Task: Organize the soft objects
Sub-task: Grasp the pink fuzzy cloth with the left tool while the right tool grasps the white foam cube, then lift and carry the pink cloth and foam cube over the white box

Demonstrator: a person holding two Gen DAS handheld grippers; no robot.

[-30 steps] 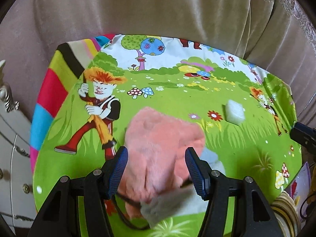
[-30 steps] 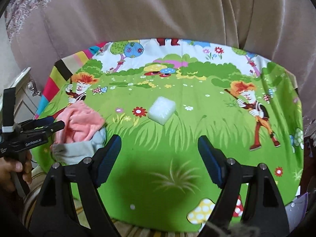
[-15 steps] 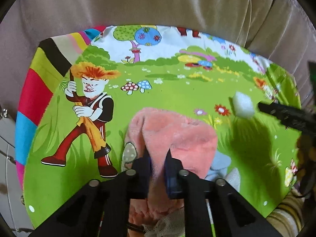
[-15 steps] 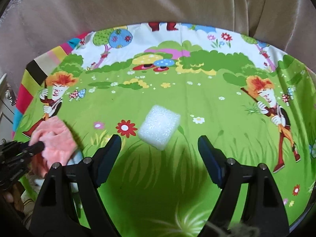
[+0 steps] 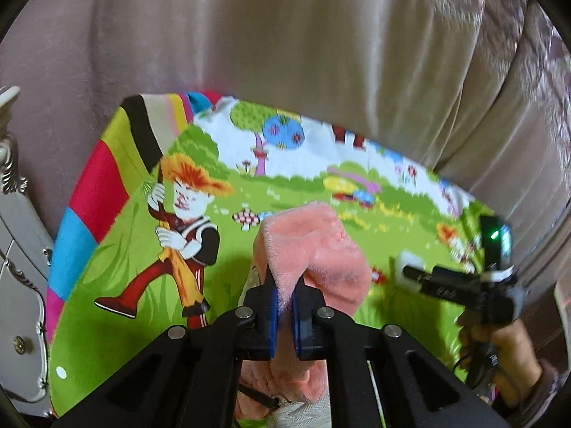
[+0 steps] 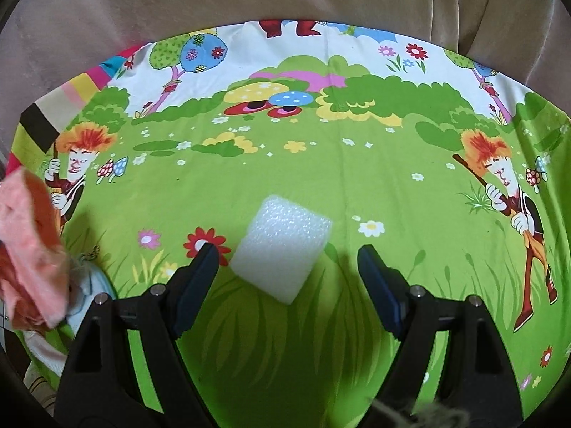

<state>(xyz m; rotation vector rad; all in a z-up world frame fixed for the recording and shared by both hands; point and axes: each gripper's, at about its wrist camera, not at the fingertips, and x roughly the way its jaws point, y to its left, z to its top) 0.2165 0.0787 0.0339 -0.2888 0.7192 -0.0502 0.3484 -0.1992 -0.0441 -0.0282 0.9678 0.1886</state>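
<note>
Pinching the pink fleece cloth (image 5: 314, 249) above the cartoon-print table (image 6: 285, 164), your left gripper (image 5: 284, 315) has its jaws clamped; your right gripper (image 6: 285, 278) hovers, jaws apart, straddling the white foam block (image 6: 282, 246).

My left gripper (image 5: 283, 315) pinches the plush cloth (image 5: 314, 249) above the printed sheet (image 6: 321, 164); to its right, the foam block (image 6: 280, 246) lies on that sheet between my right gripper (image 6: 287, 274) fingers, curtain (image 5: 285, 53) behind.
</note>
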